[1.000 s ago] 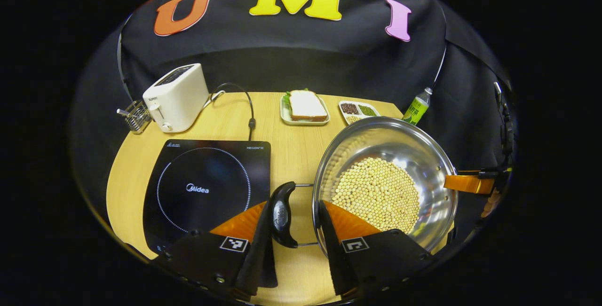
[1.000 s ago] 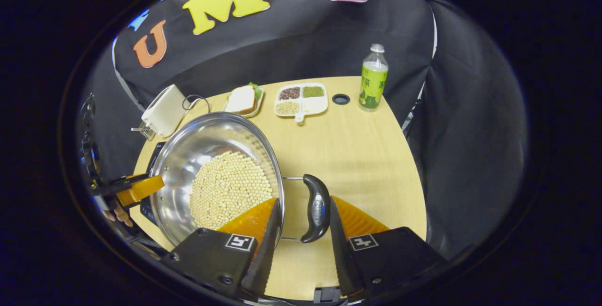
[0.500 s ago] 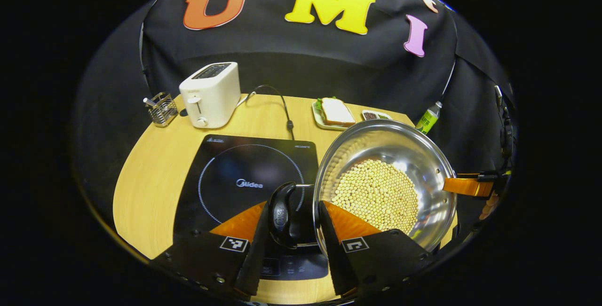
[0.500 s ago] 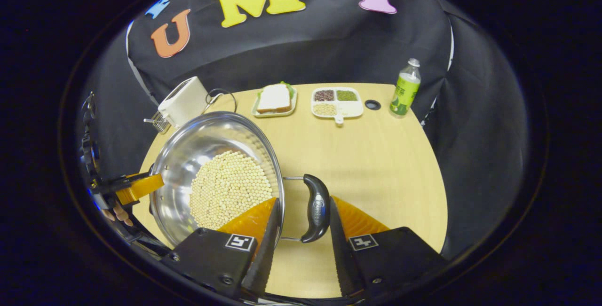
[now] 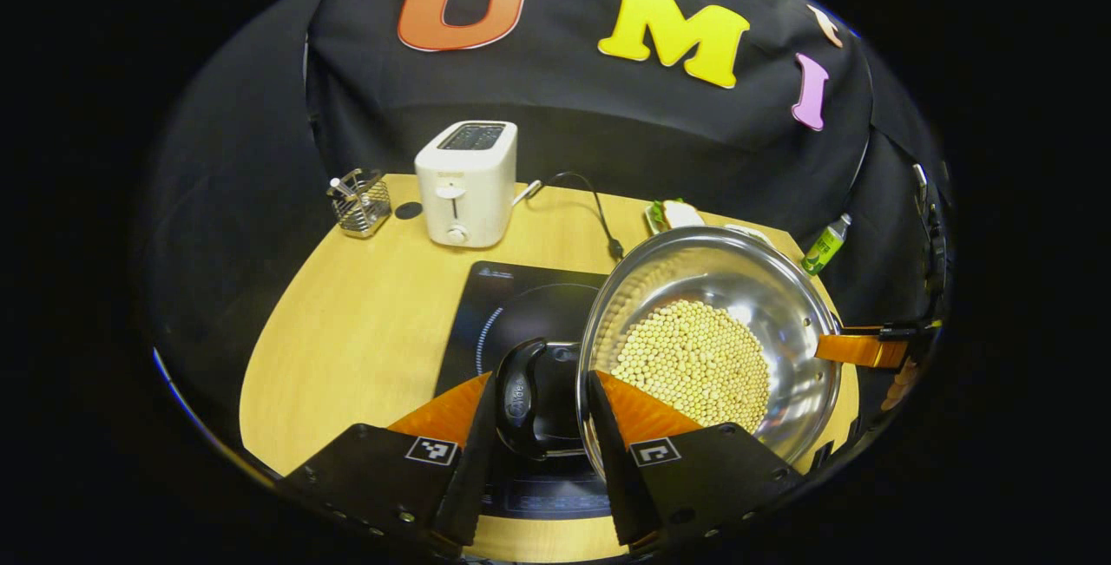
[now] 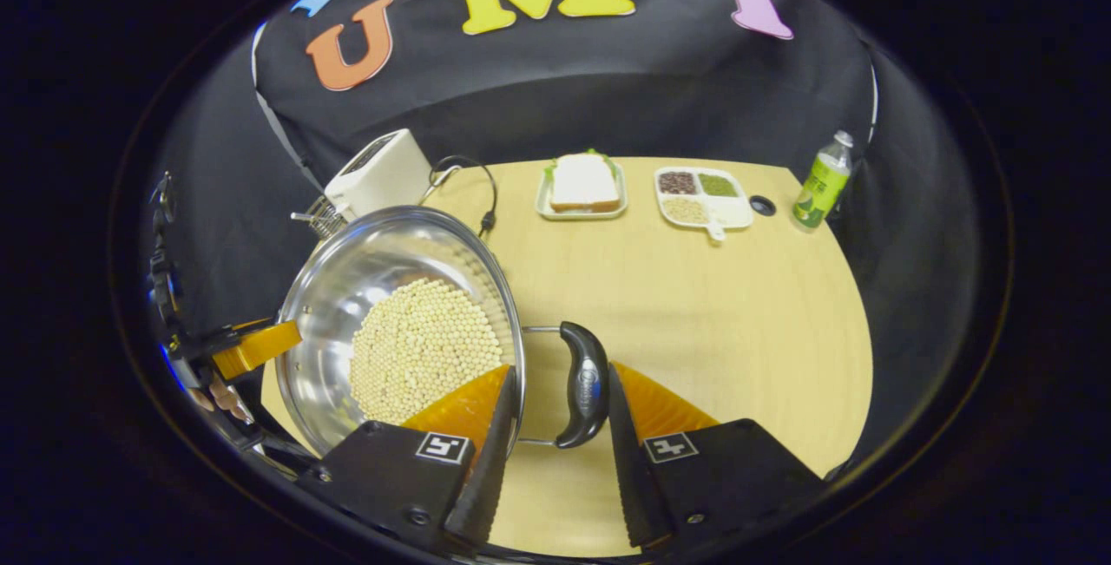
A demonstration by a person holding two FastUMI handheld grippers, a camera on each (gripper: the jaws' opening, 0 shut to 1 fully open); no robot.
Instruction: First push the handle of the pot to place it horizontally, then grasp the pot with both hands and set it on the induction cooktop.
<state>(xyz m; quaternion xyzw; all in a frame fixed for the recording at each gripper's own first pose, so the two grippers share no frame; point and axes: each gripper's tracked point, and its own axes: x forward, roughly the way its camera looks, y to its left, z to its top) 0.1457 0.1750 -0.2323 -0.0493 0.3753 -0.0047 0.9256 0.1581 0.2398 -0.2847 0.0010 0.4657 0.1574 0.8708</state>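
we hold the pot point(image 5: 707, 344) by its two black side handles, one in each gripper. the left gripper point(image 5: 538, 452) has its fingers point(image 5: 469, 452) narrowed around the left handle point(image 5: 519, 396), and they look pressed against it on both sides. the right gripper point(image 6: 551, 452) has its fingers point(image 6: 490, 452) set close on either side of the right handle point(image 6: 583, 384); we cannot tell if both touch it. the pot is full of pale beans point(image 5: 694, 361) and sits over the right part of the cooktop point(image 5: 521, 313), its left handle above the dark glass. we cannot tell if the pot rests on it. behind the cooktop on the tabletop point(image 5: 364, 339) stands a toaster point(image 5: 466, 183), with a wire basket point(image 5: 358, 203) to the toaster's left. right of the cooktop, past the pot, lie a sandwich point(image 6: 583, 183), a tray point(image 6: 701, 196) and a bottle point(image 6: 822, 181).
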